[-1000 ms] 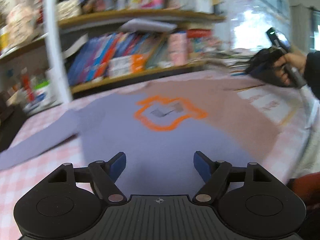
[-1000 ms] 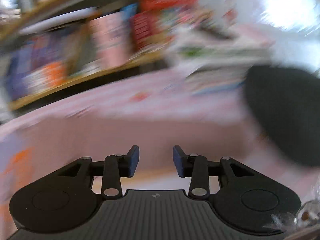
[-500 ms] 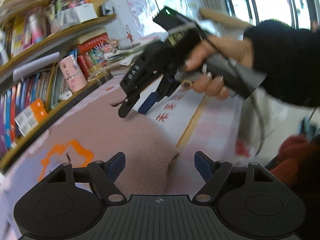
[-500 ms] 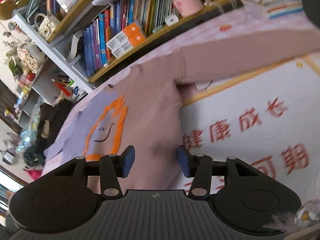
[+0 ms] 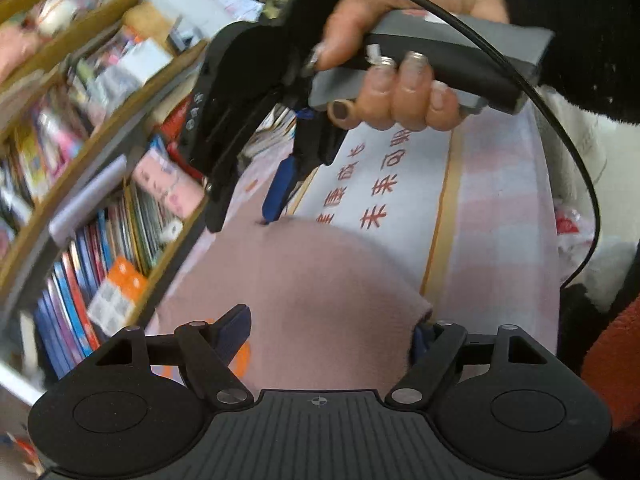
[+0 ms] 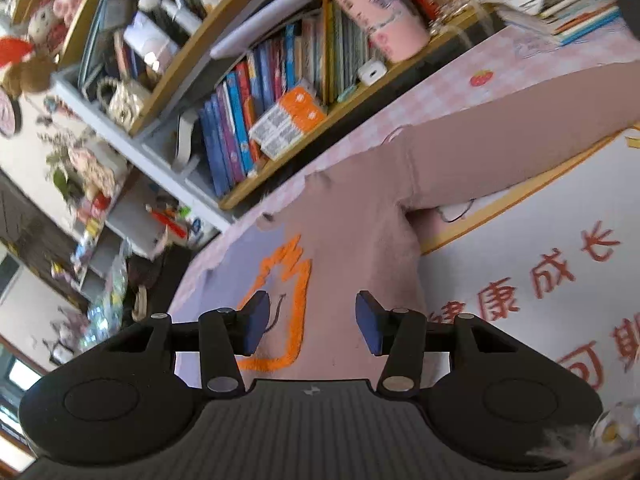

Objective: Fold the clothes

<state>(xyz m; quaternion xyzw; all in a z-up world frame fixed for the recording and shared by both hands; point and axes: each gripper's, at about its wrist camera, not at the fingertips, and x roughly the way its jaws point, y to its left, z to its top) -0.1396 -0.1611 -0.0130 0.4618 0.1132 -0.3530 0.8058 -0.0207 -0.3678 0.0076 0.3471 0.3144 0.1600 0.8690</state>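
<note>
A sweater [image 6: 360, 240], half pink and half lavender with an orange outline motif [image 6: 296, 300], lies flat on the table, one pink sleeve [image 6: 500, 152] stretched to the upper right. My right gripper [image 6: 314, 324] is open just above the pink body beside the motif. In the left wrist view a hand [image 5: 400, 92] holds the right gripper [image 5: 240, 220], its blue fingertip [image 5: 276, 196] down at the sweater's far edge. My left gripper [image 5: 330, 332] is open, spanning the pink cloth [image 5: 320, 280], its right finger at the cloth's edge.
A white mat with red characters [image 6: 540, 280] lies to the right of the sweater on a pink checked tablecloth [image 6: 440, 92]. A bookshelf [image 6: 260, 92] packed with books runs along the far side. A black sleeve [image 5: 580, 20] and red cloth [image 5: 612, 360] sit at the right.
My left gripper swung from the lavender half over to the pink side and edge. The right gripper came down close over the sweater, its jaws standing wider apart.
</note>
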